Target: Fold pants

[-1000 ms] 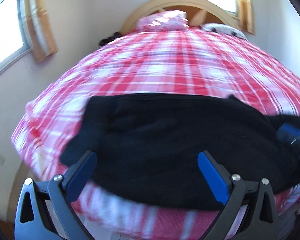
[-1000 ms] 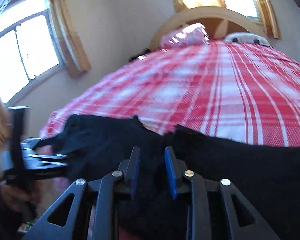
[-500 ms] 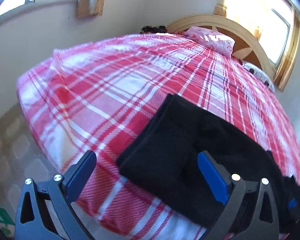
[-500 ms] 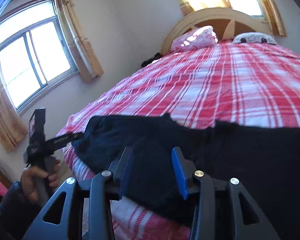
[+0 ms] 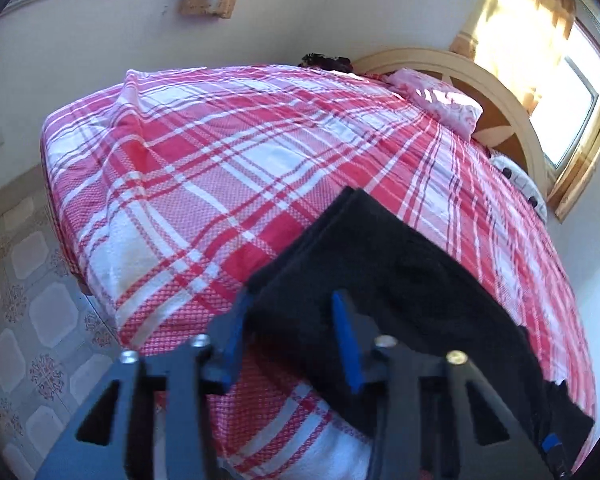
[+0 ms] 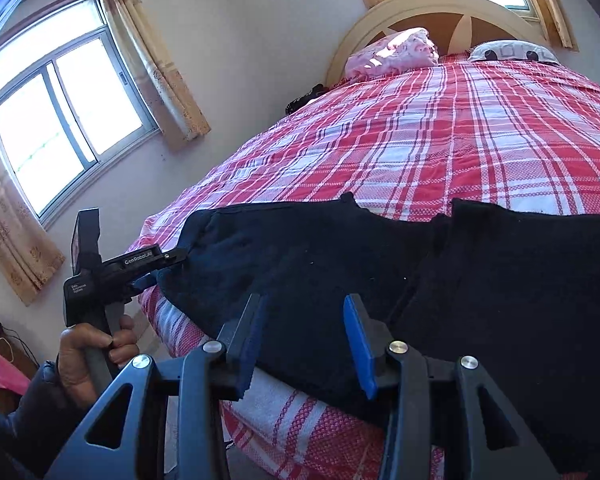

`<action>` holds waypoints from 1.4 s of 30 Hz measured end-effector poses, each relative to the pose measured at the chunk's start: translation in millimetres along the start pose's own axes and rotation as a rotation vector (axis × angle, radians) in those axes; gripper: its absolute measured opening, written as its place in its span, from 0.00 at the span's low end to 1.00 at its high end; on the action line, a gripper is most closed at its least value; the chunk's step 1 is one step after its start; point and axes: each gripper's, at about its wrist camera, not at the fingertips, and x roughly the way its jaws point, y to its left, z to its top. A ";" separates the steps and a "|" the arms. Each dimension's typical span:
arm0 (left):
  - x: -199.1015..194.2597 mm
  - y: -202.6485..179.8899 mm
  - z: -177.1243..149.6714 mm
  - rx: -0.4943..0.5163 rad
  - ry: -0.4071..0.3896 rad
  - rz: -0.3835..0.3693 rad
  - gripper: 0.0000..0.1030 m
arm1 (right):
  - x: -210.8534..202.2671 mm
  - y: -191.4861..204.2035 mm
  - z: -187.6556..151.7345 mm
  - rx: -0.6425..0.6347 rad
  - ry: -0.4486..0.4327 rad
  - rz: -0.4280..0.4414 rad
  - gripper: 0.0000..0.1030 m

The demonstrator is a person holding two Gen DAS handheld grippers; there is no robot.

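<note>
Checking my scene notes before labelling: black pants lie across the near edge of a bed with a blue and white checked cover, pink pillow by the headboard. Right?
One slip: the bed cover is red and white checked, not blue, as the right wrist view shows. The black pants and pink pillow are as you say.

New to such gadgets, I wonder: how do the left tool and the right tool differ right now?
The left tool has just been closing and pinches a corner of the black pants; the right tool has just been opening, pads apart over flat cloth, gripping nothing. The left tool sits at the pants' end, the right tool along their near edge. Both are black with blue pads.
</note>
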 end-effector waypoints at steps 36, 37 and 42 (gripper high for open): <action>-82.2 -265.2 -188.0 1.039 0.058 -0.723 0.52 | -140.4 -157.3 -21.8 0.500 -0.285 -0.103 0.48; -86.6 -264.6 -184.3 1.028 0.049 -0.730 0.73 | -139.4 -158.3 -20.6 0.513 -0.287 -0.078 0.51; -101.7 -239.5 -144.1 0.912 -0.051 -0.704 0.80 | -134.8 -156.3 -4.8 0.483 -0.301 0.014 0.73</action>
